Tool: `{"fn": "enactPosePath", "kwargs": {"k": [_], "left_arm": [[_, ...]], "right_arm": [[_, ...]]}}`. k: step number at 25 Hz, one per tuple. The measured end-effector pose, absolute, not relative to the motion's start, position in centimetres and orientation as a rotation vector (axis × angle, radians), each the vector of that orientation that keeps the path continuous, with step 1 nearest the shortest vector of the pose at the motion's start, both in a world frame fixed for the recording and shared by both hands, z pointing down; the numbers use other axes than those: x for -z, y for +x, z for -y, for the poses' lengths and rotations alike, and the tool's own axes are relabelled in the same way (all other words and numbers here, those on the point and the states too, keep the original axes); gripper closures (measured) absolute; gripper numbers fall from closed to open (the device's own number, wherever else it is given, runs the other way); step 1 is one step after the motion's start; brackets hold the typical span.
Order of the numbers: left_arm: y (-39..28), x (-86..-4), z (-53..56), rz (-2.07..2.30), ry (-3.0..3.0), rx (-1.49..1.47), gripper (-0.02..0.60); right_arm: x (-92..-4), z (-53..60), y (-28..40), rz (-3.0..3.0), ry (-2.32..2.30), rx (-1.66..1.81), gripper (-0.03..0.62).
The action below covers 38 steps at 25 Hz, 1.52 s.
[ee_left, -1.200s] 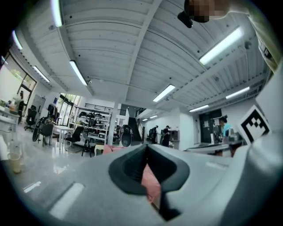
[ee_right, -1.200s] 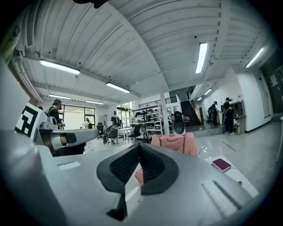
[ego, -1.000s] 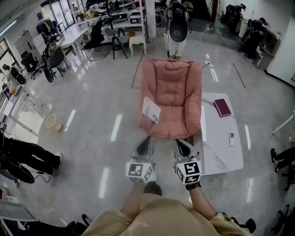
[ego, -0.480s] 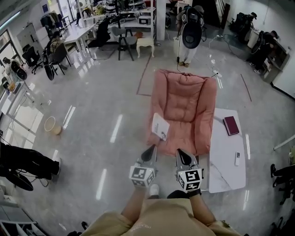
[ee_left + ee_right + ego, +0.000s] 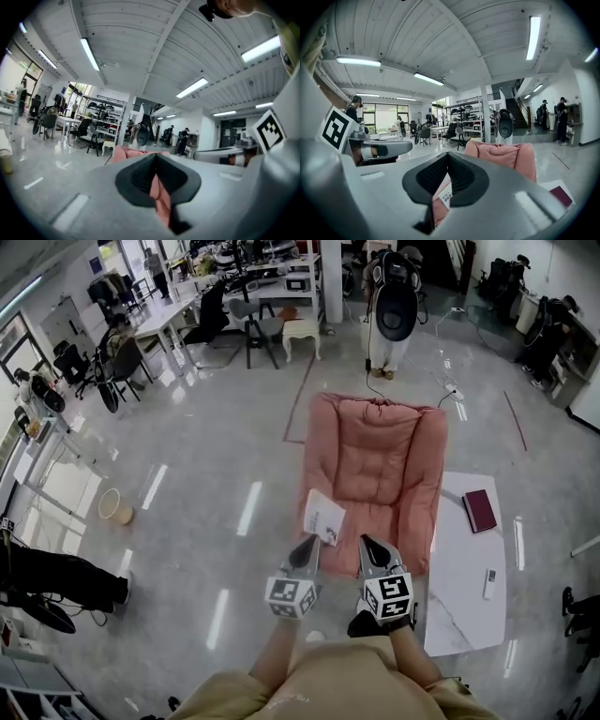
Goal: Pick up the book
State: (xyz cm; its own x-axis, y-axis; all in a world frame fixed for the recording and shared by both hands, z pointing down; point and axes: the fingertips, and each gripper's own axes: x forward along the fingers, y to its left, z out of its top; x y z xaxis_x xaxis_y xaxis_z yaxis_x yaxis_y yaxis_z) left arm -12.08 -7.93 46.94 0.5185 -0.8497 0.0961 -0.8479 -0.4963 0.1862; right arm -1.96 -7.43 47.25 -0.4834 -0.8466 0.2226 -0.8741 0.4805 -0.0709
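Observation:
A white open book (image 5: 324, 517) lies on the front left edge of the pink armchair (image 5: 384, 456). A maroon book (image 5: 479, 510) lies on the white table (image 5: 464, 606) to the chair's right. My left gripper (image 5: 309, 543) and right gripper (image 5: 367, 543) are held side by side just short of the chair's front, both shut and empty. The white book is a little ahead of the left gripper's tip. In the right gripper view, the gripper (image 5: 447, 157) points at the armchair (image 5: 501, 154), with the white book (image 5: 443, 197) showing below its jaws. In the left gripper view, the gripper (image 5: 156, 157) faces the armchair (image 5: 125, 152).
A small white remote (image 5: 488, 583) lies on the table near the maroon book. A dark floor fan (image 5: 395, 306) stands behind the chair. Desks and office chairs (image 5: 234, 306) fill the far left. A bucket (image 5: 114, 506) stands on the glossy floor at left.
The person has walked forward, and both grippers have come closer to the armchair and the white book. Both grippers stayed shut.

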Motion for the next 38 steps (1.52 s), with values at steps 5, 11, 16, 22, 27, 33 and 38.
{"fn": "enactPosePath", "kwargs": {"k": [5, 11, 16, 22, 27, 33, 38], "left_arm": [[-7.1, -46.4, 11.8, 1.504, 2.535, 0.008, 0.580], [-4.4, -49.0, 14.0, 1.570, 2.455, -0.079, 0.580], [-5.0, -53.0, 14.8, 1.591, 2.321, -0.213, 0.580], [-6.1, -56.7, 17.0, 1.582, 2.237, -0.292, 0.580], [-7.7, -60.4, 20.1, 1.553, 2.167, -0.352, 0.578], [-10.9, -64.6, 23.6, 1.538, 2.049, -0.412, 0.568], [-11.8, -70.0, 24.7, 1.455, 1.972, -0.506, 0.533]], "right_arm": [[-46.5, 12.6, 1.6, 2.664, 1.321, -0.269, 0.588], [-50.3, 15.9, 4.8, 2.677, 1.250, -0.411, 0.588], [-54.7, 16.6, 5.3, 2.630, 1.163, -0.569, 0.589], [-57.7, 19.2, 5.2, 2.594, 1.124, -0.636, 0.588], [-59.7, 22.0, 4.8, 2.531, 1.097, -0.660, 0.588], [-61.4, 25.0, 2.7, 2.460, 1.047, -0.685, 0.589], [-64.4, 26.2, 1.2, 2.401, 0.984, -0.736, 0.588]]}}
